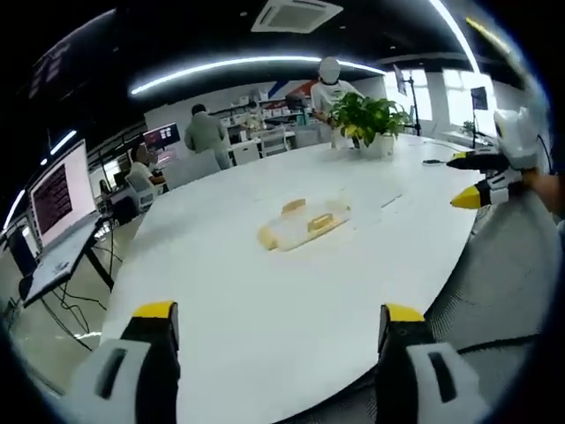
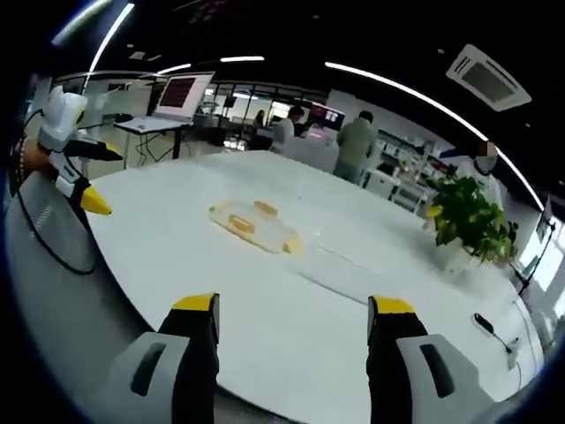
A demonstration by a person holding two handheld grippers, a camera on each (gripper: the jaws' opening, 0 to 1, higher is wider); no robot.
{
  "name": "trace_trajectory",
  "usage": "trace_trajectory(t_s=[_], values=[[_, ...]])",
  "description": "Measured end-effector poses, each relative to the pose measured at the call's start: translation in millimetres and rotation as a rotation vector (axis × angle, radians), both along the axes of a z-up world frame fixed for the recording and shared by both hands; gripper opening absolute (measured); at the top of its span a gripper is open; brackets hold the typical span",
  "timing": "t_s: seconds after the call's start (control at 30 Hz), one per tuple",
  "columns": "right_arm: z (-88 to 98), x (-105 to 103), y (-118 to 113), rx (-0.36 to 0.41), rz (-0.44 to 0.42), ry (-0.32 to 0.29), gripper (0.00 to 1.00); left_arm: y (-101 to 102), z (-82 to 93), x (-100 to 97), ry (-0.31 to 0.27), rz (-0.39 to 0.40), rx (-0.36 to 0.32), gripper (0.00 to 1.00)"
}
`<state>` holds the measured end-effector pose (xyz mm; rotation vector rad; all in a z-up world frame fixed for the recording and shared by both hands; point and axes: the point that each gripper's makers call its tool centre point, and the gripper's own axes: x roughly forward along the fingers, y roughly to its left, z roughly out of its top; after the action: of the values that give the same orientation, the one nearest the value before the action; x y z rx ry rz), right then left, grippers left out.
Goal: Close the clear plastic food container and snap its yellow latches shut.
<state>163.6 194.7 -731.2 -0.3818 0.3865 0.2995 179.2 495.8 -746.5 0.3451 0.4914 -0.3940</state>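
the clear container (image 1: 305,224) with yellow latches (image 2: 241,226) lay mid-worktop (image 1: 265,300), away from both my grippers, left (image 1: 278,322) and right (image 2: 291,314), jaws spread and empty. my left view caught a laptop (image 1: 57,199).

Long ceiling strip lights (image 1: 238,64) are lighting the room evenly; the white surface (image 1: 265,291) is glaring softly, washing out the clear container (image 1: 305,223); windows (image 1: 459,88) are blowing out at the right of the left gripper view; fisheye bending is curving edges; both views are looking slightly soft, with faint shadows.
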Motion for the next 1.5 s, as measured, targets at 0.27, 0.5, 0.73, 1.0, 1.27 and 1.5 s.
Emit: trace_trajectory(t_s=[0.27, 0.5, 0.73, 1.0, 1.27, 1.5], values=[[21.7, 23, -3, -0.145, 0.054, -0.051, 0.62, -3, 8.6, 26.5, -0.045, -0.058, 0.082, 0.91], [23.6, 58, 0, -0.358, 0.165, -0.080, 0.62, -6, 15.0, 53.6, -0.074, -0.137, 0.168, 0.91], [26.4, 85, 6, -0.486, 0.255, -0.109, 0.61, -8, 33.3, 85.1, -0.134, -0.179, 0.218, 0.90], [28.0, 121, 17, -0.545, 0.335, -0.122, 0.60, -23, 42.2, 122.7, -0.176, -0.249, 0.299, 0.88], [12.4, 157, 26, -0.632, 0.444, -0.094, 0.58, -41, 26.9, 162.3, -0.161, -0.366, 0.465, 0.83], [3.7, 192, 34, -0.626, 0.502, -0.061, 0.58, -50, 4.3, 198.3, -0.087, -0.438, 0.532, 0.81]])
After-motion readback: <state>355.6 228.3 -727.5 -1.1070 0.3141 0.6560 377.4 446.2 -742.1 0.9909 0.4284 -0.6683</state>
